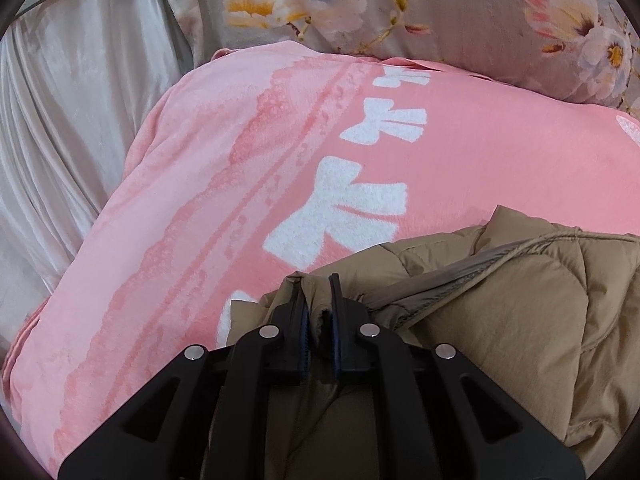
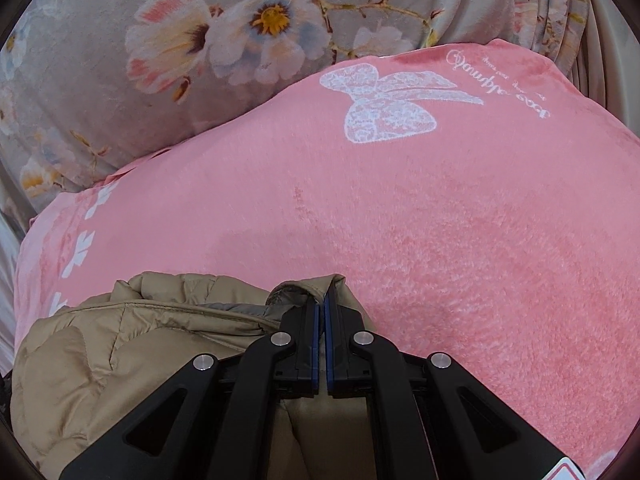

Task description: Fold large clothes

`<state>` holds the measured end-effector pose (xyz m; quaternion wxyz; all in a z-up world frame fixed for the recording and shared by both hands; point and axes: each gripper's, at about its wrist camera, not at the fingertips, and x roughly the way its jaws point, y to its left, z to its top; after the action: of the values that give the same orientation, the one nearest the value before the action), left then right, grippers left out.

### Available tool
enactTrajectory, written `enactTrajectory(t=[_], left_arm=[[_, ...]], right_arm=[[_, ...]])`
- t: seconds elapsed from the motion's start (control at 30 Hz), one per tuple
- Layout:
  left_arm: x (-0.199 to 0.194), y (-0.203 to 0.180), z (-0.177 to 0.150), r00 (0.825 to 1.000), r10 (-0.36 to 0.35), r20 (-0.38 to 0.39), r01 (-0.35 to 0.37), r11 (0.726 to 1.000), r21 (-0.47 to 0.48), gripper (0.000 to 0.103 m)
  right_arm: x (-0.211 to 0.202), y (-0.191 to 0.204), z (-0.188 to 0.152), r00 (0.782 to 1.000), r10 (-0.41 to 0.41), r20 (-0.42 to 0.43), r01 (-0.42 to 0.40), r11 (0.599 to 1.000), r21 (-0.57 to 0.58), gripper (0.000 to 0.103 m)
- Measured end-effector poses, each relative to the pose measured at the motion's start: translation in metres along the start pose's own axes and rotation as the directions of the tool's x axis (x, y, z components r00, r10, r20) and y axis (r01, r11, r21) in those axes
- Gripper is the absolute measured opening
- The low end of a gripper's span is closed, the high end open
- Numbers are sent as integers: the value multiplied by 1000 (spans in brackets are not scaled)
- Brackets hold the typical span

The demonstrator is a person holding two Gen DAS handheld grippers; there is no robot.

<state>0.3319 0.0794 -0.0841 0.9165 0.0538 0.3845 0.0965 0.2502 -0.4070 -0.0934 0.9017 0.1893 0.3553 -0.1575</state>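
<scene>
A tan quilted puffer jacket (image 1: 520,300) lies bunched on a pink fleece blanket (image 1: 200,200). My left gripper (image 1: 318,292) is shut on a fold of the jacket's edge, with fabric pinched between its pads. The jacket spreads to the right of it. In the right wrist view the jacket (image 2: 120,344) lies to the left and under the gripper. My right gripper (image 2: 322,300) is shut on another edge of the jacket, its jaws nearly touching, with tan fabric poking out above the tips. The pink blanket (image 2: 440,220) fills the space ahead.
A grey floral duvet (image 1: 460,12) is heaped behind the pink blanket, and it also shows in the right wrist view (image 2: 140,60). A pale satin curtain (image 1: 60,120) hangs at the left. The blanket's left edge drops off beside the curtain.
</scene>
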Motion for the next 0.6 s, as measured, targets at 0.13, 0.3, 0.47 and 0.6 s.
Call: enactTrajectory(t=[0.13,0.3,0.47,0.6], left_arm=[[2,0,-1,1000,3,-4,-3,1000,3,7],[2,-2,0,1000,7,-3,-7,1000,3,7],[2,-2,0,1000,8,-4,-8,1000,4,7],[2,-2,0,1000,9,-6,-9,1000,4,8]], right_arm=[[2,2,0,1000,-14,-9,14,1000,-8,2],[5,4,0,999,-30,-21,29,999,-22,2],[8,5,-1,999,-42,-34,41,999,-31,2],[9,6,-1,998,-48,-38,46,998,-33,2]])
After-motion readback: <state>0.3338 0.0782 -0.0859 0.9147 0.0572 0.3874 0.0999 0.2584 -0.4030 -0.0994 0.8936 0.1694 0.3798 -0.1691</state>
